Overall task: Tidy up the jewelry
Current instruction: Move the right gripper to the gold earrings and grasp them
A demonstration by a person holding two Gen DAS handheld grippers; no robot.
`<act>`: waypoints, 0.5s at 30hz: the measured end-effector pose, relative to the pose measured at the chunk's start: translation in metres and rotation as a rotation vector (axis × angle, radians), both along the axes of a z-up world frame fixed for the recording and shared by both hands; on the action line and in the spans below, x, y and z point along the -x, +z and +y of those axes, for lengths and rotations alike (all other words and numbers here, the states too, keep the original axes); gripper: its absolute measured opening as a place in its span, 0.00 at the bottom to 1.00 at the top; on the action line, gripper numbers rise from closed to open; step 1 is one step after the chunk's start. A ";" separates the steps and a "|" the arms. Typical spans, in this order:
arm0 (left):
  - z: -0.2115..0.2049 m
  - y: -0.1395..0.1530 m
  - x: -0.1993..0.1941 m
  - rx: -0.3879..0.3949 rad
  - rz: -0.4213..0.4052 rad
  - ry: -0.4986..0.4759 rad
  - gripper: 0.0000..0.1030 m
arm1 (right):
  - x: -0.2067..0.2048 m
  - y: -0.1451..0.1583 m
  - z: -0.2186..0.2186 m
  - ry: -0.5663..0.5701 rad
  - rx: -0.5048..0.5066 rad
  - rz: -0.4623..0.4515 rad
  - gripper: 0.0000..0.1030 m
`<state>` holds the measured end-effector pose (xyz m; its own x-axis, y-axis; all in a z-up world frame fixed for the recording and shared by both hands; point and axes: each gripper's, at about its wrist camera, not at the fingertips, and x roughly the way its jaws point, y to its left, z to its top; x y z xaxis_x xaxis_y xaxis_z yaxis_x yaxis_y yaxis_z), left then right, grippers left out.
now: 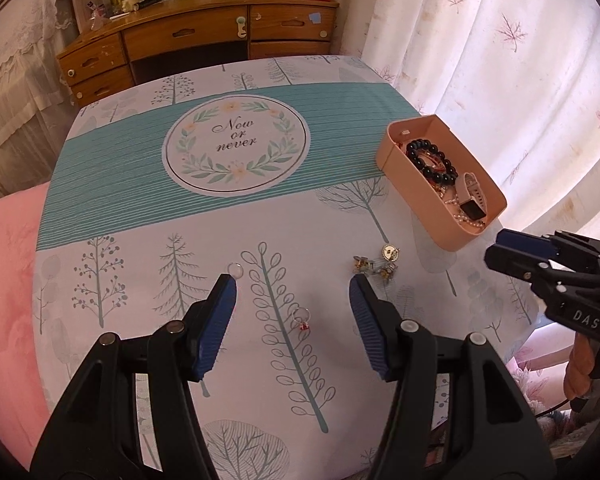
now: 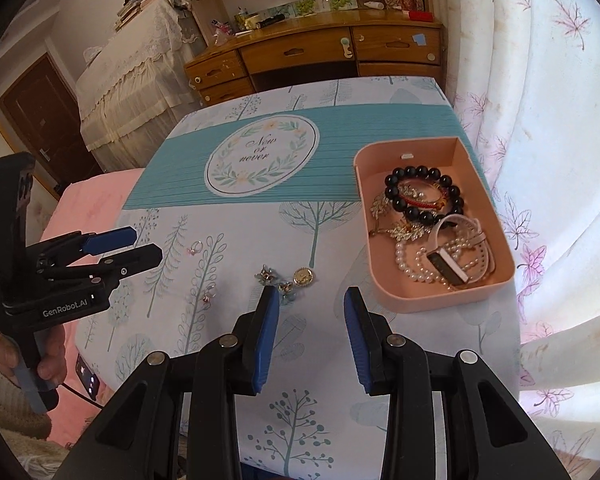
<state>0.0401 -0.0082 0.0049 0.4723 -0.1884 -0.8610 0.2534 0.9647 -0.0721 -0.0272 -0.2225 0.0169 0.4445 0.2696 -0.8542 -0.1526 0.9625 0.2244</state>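
A pink tray (image 1: 396, 160) (image 2: 440, 300) at the table's right holds a black bead bracelet (image 2: 420, 192), a pearl strand, gold leaf pieces and a watch (image 2: 452, 268). Loose on the cloth lie a gold coin pendant (image 1: 389, 252) (image 2: 302, 277), small earrings (image 1: 374, 269) (image 2: 276, 280), a ring with a red stone (image 1: 302, 317) (image 2: 209, 294) and a clear ring (image 1: 235, 269) (image 2: 196, 246). My left gripper (image 1: 294, 292) (image 2: 138, 246) is open and empty above the red-stone ring. My right gripper (image 2: 312, 300) (image 1: 500, 248) is open and empty, just near of the earrings.
The table (image 2: 260, 208) has a tree-print cloth with a teal band. A wooden desk (image 2: 320, 56) stands beyond it. Curtains (image 2: 540, 120) hang on the right. A pink bedcover (image 1: 8, 280) lies on the left. A phone (image 2: 86, 378) lies near the left hand.
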 end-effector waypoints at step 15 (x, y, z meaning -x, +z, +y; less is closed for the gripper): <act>-0.049 -0.072 -0.034 0.053 0.127 -0.115 0.54 | -0.021 -0.084 0.023 0.062 -0.004 0.068 0.33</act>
